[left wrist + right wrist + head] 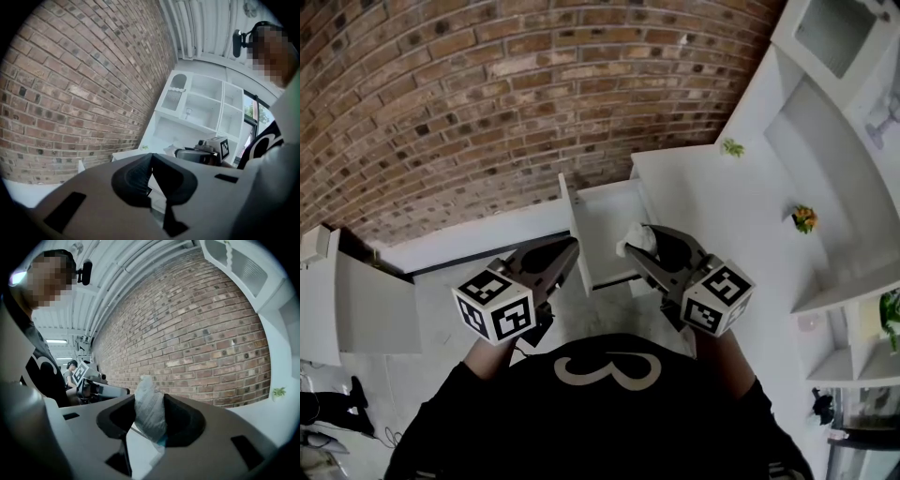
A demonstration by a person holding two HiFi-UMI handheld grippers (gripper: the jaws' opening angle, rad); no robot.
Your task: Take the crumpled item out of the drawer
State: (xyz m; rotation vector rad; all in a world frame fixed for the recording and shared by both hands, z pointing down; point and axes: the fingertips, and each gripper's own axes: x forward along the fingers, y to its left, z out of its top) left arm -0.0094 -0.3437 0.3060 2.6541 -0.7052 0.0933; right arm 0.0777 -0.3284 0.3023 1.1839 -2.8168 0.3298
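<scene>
Clenched on the crumpled white wad (pixel 149 411), the right claw (pixel 645 247) should lift it straight clear of the open drawer (pixel 605 220), the left claw (pixel 151 177) hanging closed and empty.

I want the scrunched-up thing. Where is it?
The scrunched-up thing is pinched in the right gripper, at the open drawer's right side, mid head view.

We lose part of drawer (pixel 605 220) behind right gripper (pixel 639 246); lower end of crumpled item (pixel 149 411) buried between jaws; small orange thing (pixel 805 218) too tiny to identify.
</scene>
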